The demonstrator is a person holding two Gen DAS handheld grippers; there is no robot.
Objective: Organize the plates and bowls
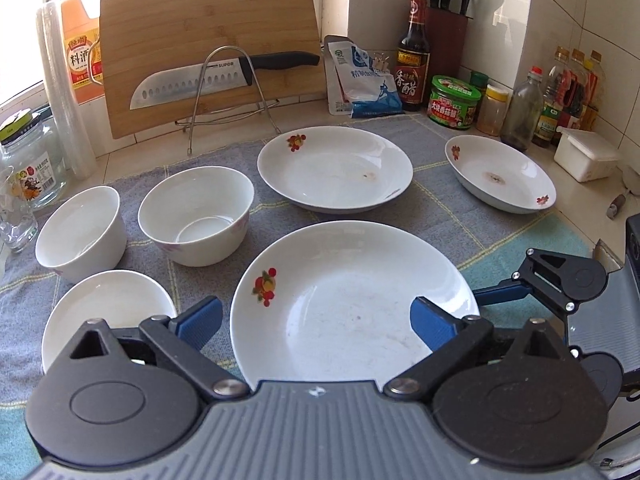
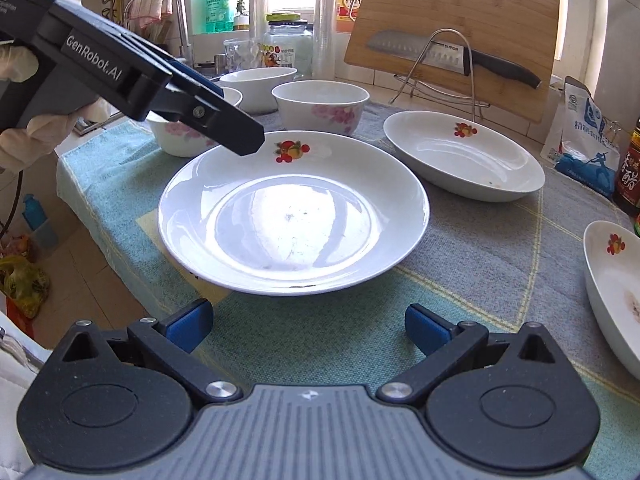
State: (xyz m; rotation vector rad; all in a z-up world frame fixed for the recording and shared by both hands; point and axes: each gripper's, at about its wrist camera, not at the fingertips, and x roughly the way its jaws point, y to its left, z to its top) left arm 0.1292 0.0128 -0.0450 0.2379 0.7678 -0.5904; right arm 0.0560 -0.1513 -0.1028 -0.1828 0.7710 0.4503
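A kitchen counter covered by a grey and green cloth [image 1: 440, 152] holds white dishes. In the left wrist view, the left gripper [image 1: 316, 322] hangs over the nearest plate [image 1: 352, 304], its blue-padded jaws spread wide and gripping nothing, one pad above the plate's right rim. Behind that plate sits a second plate [image 1: 336, 168], and a third plate [image 1: 500, 174] lies far right. Two bowls [image 1: 196, 214] stand side by side at the left, with a third bowl [image 1: 108, 312] nearer, beside the gripper. A cutting board [image 1: 208, 40] with a knife [image 1: 192, 84] leans at the back. In the right wrist view, the right gripper [image 2: 308, 328] hovers just short of the nearest plate, jaws apart and empty.
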